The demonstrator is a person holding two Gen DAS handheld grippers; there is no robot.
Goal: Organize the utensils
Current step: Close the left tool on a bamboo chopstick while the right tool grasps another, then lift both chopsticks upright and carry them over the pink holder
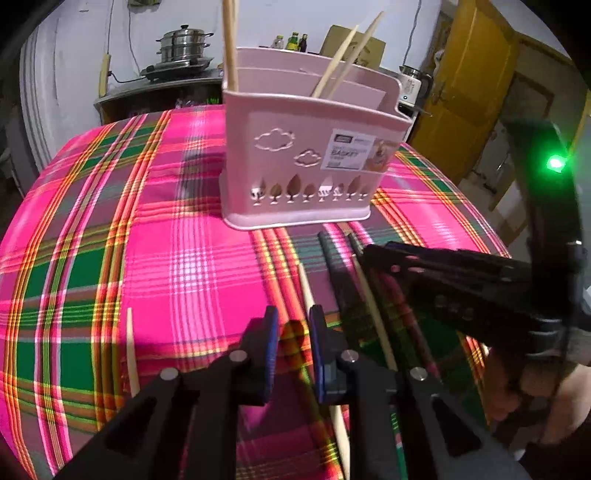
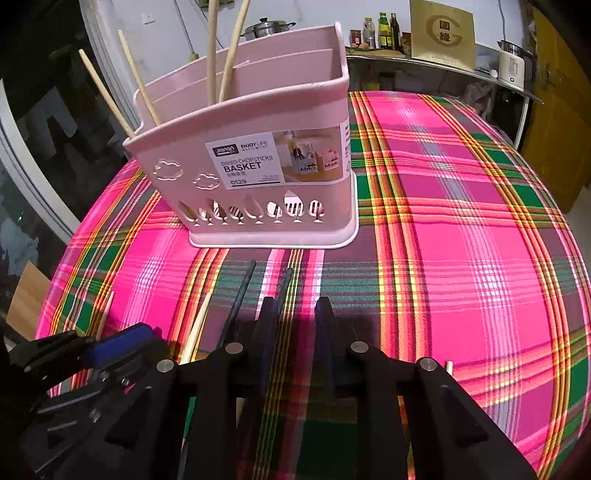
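We see the basket [image 2: 258, 155] standing on the tablecloth [image 2: 461, 240] toward twelve o'clock, with four chopsticks [image 2: 225, 59] leaning upright in its compartments. In front of it, toward six o'clock, loose chopsticks [image 1: 373, 314] lie side by side on the cloth, one more [image 1: 131, 354] lying apart at nine o'clock in the left wrist view. Behind the table, a steamer pot [image 1: 184, 44] sits at eleven o'clock and bottles [image 2: 384, 29] stand on a shelf at one o'clock.
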